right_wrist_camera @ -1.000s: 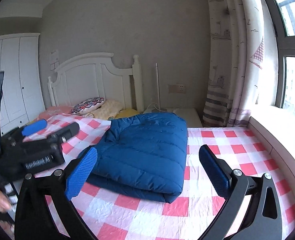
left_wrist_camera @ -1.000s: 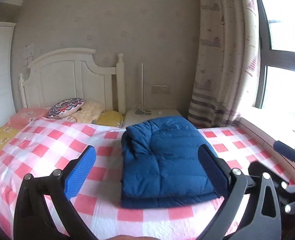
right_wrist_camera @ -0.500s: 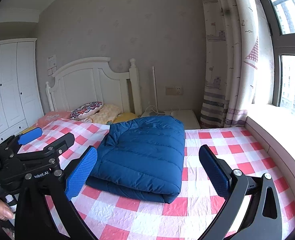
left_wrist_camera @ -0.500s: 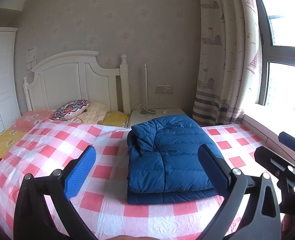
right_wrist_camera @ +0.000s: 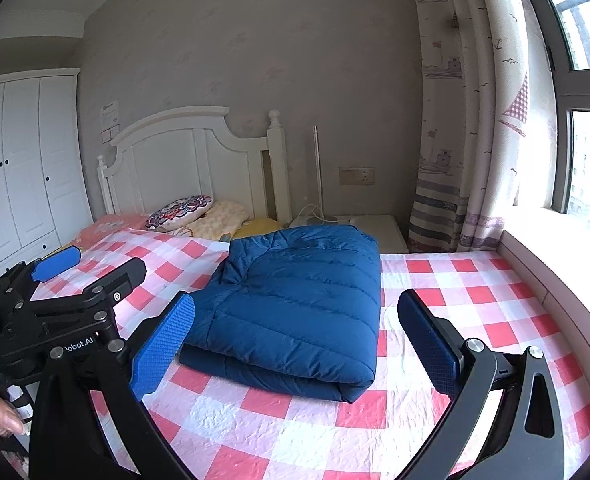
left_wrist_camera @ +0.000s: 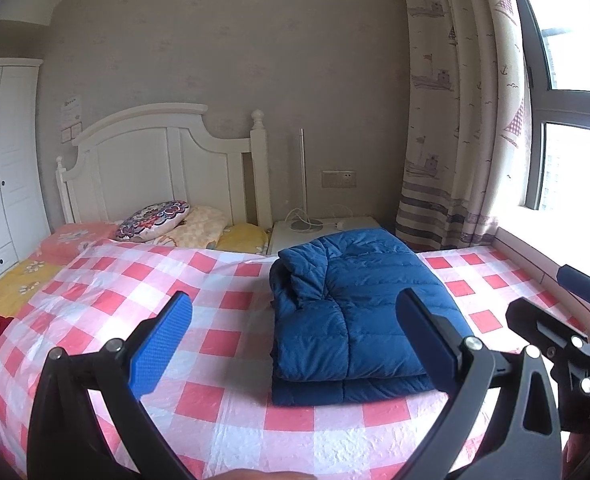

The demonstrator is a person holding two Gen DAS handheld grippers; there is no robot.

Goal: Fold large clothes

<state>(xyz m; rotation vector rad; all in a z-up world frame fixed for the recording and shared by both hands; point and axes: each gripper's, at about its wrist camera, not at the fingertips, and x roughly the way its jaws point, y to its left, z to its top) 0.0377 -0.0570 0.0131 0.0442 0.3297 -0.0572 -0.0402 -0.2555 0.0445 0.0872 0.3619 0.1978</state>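
**A:** Between your two grippers, in the middle of both frames, lies the blue padded coat (left_wrist_camera: 359, 312), folded into a thick rectangle on the pink-checked bedspread (left_wrist_camera: 215, 344). It is well apart from either tool; nothing touches it.

**B:** Which way does it run from my jaws?

**A:** Its long axis runs from the near edge of the bed up toward the white nightstand (left_wrist_camera: 327, 228). In your left wrist view it sits centre-right, past the left gripper (left_wrist_camera: 295, 344); in your right wrist view it sits centre-left, past the right gripper (right_wrist_camera: 297, 344). So it lies ahead of both, roughly between them. Neither hand looks clearly nearer, though the fisheye makes that hard to judge.

**B:** And the jaws?

**A:** Both pairs stand wide apart and hold nothing. Your right gripper shows at the right edge of the left view, your left gripper at the left edge of the right view.

**B:** What can't I see?

**A:** The coat's far edge is hidden behind its own bulk. The loose flap at the upper left of the bundle is bunched, so you cannot tell whether it is a sleeve or a collar. The stacked layers show only along the near edge. Your own fingers (right_wrist_camera: 3, 420) are cut off at the lower left of the right view.
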